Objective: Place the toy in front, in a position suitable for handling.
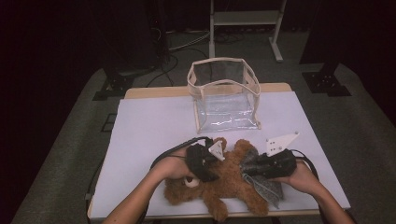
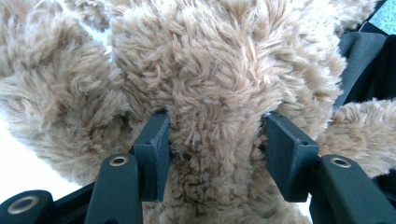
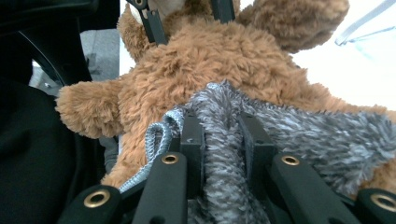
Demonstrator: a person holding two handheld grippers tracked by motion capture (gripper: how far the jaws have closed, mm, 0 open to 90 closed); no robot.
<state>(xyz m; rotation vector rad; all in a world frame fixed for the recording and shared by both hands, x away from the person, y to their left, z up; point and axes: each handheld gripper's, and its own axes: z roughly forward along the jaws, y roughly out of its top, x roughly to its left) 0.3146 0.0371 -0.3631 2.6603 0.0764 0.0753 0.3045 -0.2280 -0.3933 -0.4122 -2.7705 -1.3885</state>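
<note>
Brown, shaggy plush teddy bear, lain at the near edge of the white table, is clamped by the left gripper, while its grey fuzzy knitted garment is pinched by the right gripper.

The teddy bear is covered in shaggy brown plush; its scarf is knitted from fuzzy grey yarn. The bag is made of glossy clear plastic.

A brown teddy bear wears a mottled grey knit scarf on a white table.
</note>
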